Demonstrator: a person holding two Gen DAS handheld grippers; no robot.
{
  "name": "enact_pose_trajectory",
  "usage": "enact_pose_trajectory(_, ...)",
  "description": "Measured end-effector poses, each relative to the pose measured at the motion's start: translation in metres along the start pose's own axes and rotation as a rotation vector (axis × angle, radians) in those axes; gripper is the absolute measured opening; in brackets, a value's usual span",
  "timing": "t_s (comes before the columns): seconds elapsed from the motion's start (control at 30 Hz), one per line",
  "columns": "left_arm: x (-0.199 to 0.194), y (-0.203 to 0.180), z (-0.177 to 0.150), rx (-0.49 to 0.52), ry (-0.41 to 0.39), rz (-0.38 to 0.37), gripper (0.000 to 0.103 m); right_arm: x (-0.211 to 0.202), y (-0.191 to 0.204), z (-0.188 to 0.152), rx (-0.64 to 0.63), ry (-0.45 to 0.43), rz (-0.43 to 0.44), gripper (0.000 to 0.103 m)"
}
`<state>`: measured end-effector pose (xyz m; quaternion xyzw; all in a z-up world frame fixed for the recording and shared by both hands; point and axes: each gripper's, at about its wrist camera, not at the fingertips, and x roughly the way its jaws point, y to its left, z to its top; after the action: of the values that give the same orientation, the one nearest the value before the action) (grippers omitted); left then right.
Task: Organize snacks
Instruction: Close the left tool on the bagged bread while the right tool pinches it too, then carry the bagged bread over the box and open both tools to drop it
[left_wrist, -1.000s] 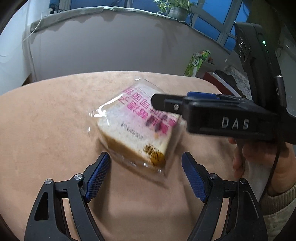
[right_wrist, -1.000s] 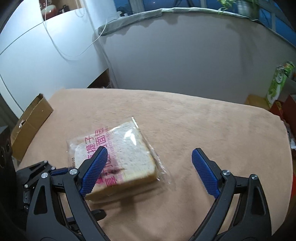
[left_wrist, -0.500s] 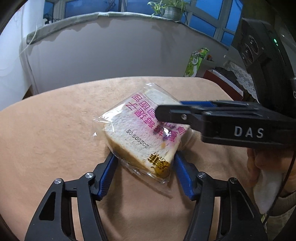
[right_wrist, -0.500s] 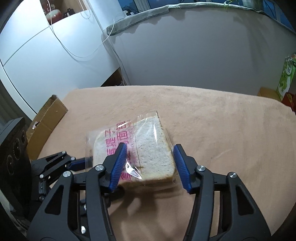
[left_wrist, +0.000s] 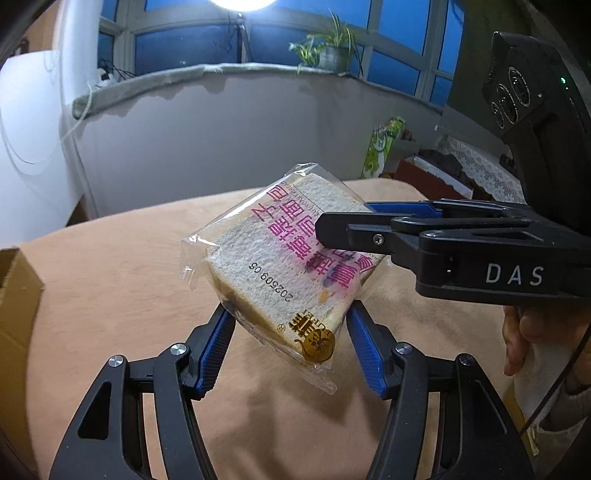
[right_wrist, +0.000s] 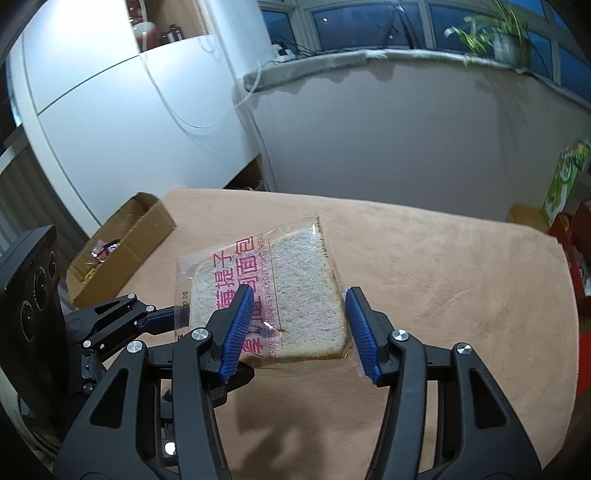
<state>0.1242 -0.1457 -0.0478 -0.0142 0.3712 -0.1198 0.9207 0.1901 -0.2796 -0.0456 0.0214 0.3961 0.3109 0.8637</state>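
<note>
Both your grippers pinch the bread packet (left_wrist: 284, 266): left gripper (left_wrist: 288, 332) on its near logo end, right gripper (right_wrist: 299, 325) across its side. Its long axis tilts up, away from you. Since a second ago it has left the table (left_wrist: 110, 280), cardboard box (right_wrist: 125, 251) beyond.

The peach-covered table (right_wrist: 443, 266) lies bare and open to the far side and to the right. At its left edge stands an open cardboard box (right_wrist: 125, 251), which blocks a low pass there. Behind the table a curved grey wall (right_wrist: 406, 129) closes the way.
</note>
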Motion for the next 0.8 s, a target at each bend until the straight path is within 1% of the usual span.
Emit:
enact_pose_trajectory(0.17, -0.033, 0.02, -0.005, -0.027, -0.045, 0.019, 0.062, -0.008, 0.044, 0.013, -0.058, -0.013, 0.009, 0.054)
enact_pose_trajectory(0.33, -0.065, 0.055, -0.013, -0.085, -0.093, 0.048, 0.062, 0.0, 0.093, 0.026, -0.108, -0.019, 0.045, 0.054)
enact_pose_trajectory(0.4, -0.076, 0.066, -0.017, -0.104, -0.107, 0.066, 0.062, 0.008, 0.119, 0.033, -0.138, -0.015, 0.06, 0.054)
enact_pose_trajectory(0.5, -0.096, 0.098, -0.027, -0.153, -0.128, 0.096, 0.062, 0.022, 0.155, 0.041, -0.181, -0.008, 0.086, 0.054)
enact_pose_trajectory(0.6, -0.112, 0.126, -0.035, -0.197, -0.145, 0.123, 0.062, 0.041, 0.191, 0.051, -0.228, 0.004, 0.125, 0.054)
enact_pose_trajectory(0.8, -0.142, 0.185, -0.053, -0.296, -0.18, 0.199, 0.062, 0.081, 0.266, 0.067, -0.316, 0.027, 0.208, 0.054)
